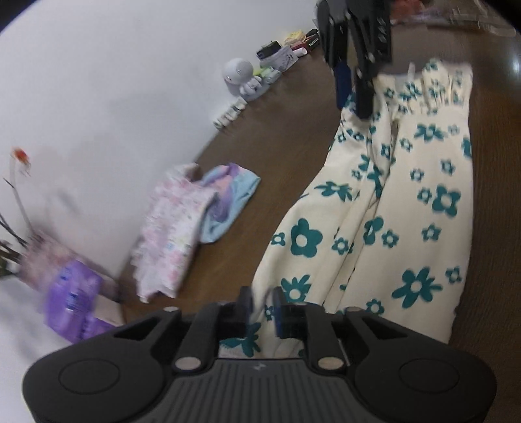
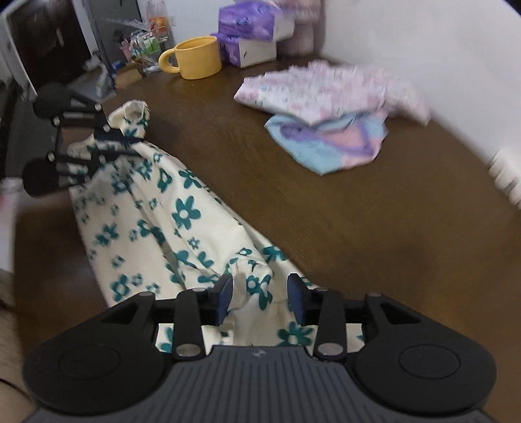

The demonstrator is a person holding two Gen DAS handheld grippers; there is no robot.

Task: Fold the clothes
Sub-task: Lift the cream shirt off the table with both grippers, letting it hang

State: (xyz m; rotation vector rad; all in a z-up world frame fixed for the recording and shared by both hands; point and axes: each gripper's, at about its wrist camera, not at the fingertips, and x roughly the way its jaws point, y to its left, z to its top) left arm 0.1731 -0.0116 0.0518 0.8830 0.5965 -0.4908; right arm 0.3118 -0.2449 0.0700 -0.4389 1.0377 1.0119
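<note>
Brown wood makes up the surface [image 2: 374, 227], set against a white wall. On it the left gripper [image 1: 262, 304] has its fingers [image 1: 243, 304] parted a little, with the edge of the flowered garment [image 1: 407, 208] between them; whether the pads still press the cloth I cannot tell. The right gripper [image 2: 260, 294] has its fingers [image 2: 224, 293] spread apart, a bunched fold of the same garment lying loose in the gap, touching neither pad. That cream cloth with teal flowers stretches long across the surface from one gripper to the other. Well apart from it, near the wall, lies a pink printed cloth [image 2: 329, 89] partly on top of a blue and purple cloth [image 2: 329, 143]. Farther back stand a yellow mug [image 2: 195, 57] and purple tissue packs [image 2: 247, 19]. Small bottles and a white figurine [image 1: 242, 76] line the wall.
</note>
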